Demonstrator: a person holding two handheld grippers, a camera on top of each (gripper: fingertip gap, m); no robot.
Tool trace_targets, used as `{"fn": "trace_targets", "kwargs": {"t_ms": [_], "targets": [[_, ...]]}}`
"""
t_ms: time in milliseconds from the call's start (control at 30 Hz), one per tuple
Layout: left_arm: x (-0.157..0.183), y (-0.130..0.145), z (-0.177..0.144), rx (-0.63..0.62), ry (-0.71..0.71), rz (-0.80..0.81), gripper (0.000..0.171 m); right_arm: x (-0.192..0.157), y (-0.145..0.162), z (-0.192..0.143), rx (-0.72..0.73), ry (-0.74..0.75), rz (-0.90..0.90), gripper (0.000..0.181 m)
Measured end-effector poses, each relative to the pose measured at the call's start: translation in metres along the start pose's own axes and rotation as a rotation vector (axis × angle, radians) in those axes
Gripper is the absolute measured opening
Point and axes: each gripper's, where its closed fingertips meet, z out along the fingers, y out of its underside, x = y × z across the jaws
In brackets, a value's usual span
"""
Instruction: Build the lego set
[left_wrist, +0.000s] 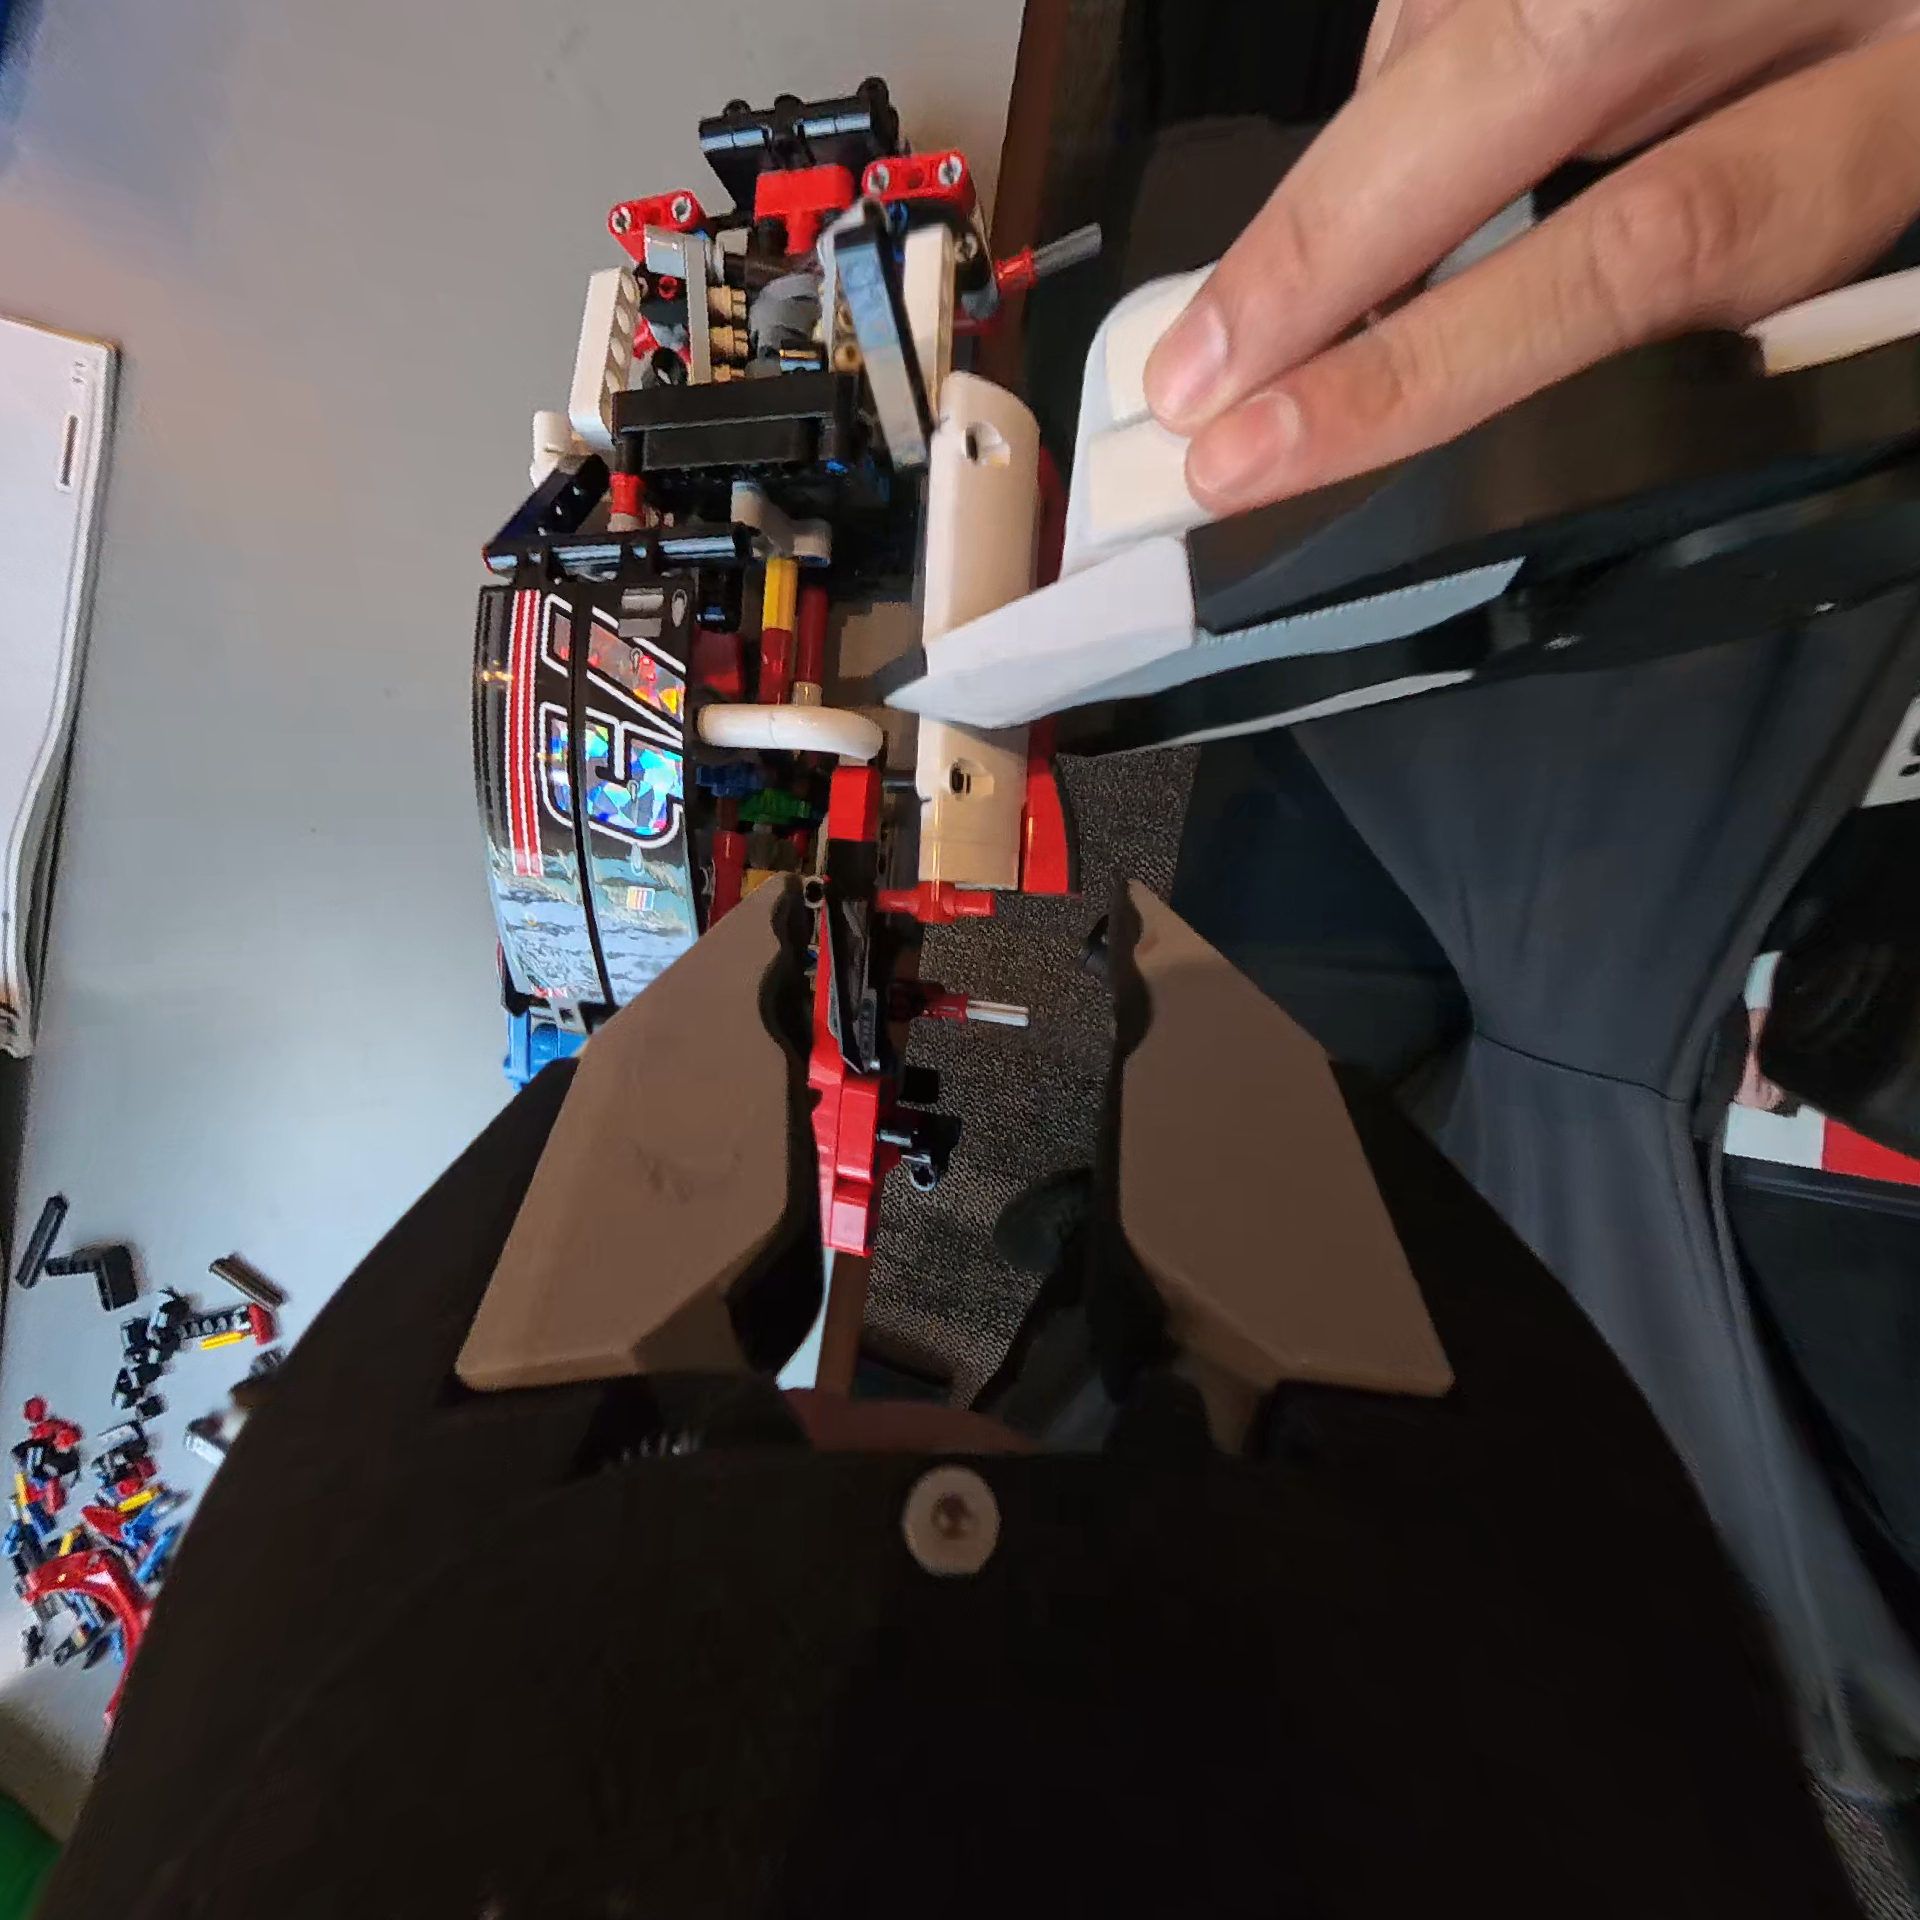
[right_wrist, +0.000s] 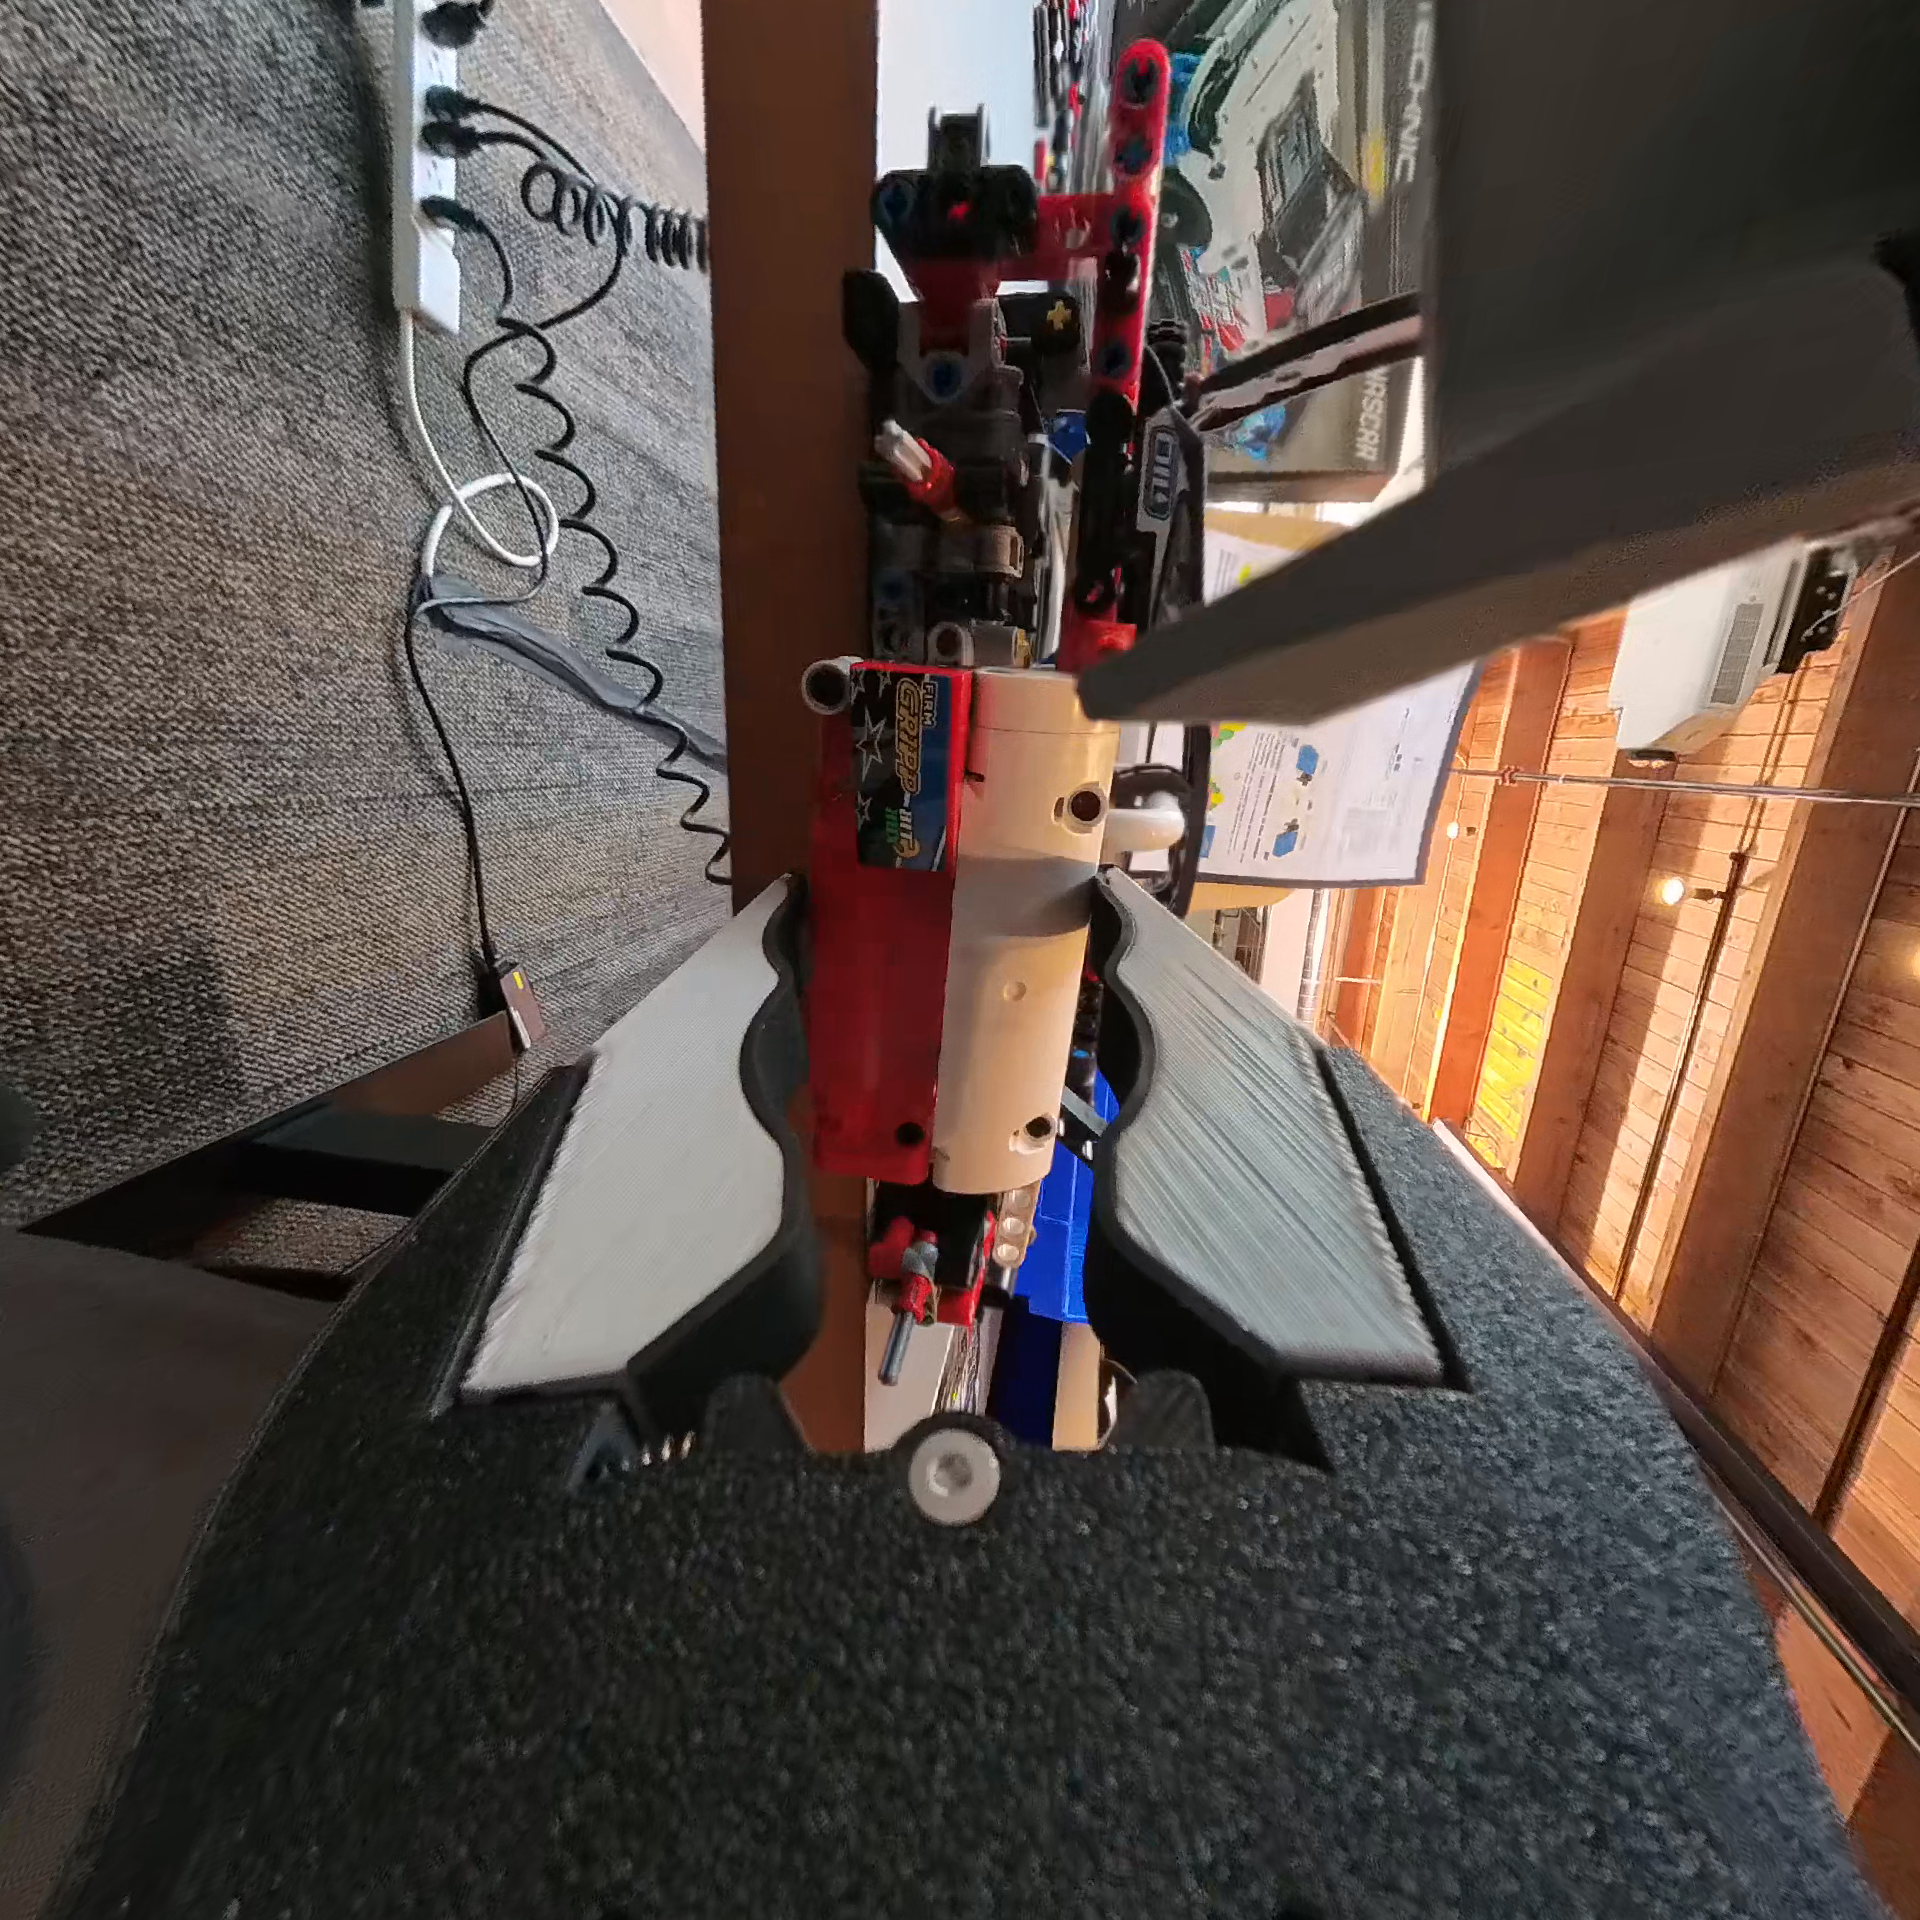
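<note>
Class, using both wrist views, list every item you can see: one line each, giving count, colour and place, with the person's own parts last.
Lego car model: one, red, white and black, at table edge.
White panel: one, on model's side.
Red panel: one, beside white panel.
Loose pieces: many, mixed colours, on table.
Booklet: one, white, table edge.
Set box: one, dark, behind model.
Power strip: one, white, on carpet.
Left hand-held gripper: brown fingers, open.
Right hand-held gripper: grey fingers, shut on panels.
Hand: one, on right hand-held gripper.

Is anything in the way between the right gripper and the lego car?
Nothing visible. The right hand-held gripper already has the lego car between its fingers, around the red and white side panels. The left hand-held gripper's finger only touches the car farther up.
</note>
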Motion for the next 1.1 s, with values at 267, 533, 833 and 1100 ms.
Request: {"fn": "trace_targets", "kwargs": {"t_ms": [267, 533, 833, 1100], "targets": [[-0.001, 0.012, 0.013, -0.070, 0.013, -0.019, 0.058, -0.003, -0.003, 0.005, -0.016, 0.008, -0.013, 0.051], [0.006, 0.011, 0.015, -0.107, 0.062, -0.003, 0.074, -0.004, -0.005, 0.005, -0.019, 0.014, -0.023, 0.051], [0.006, 0.014, 0.016, -0.176, 0.110, 0.019, 0.074, -0.002, -0.005, 0.004, -0.021, 0.019, -0.015, 0.051], [-0.006, 0.019, 0.016, -0.160, 0.123, -0.021, 0.066, -0.001, -0.003, 0.004, -0.034, 0.011, -0.003, 0.051]]}}
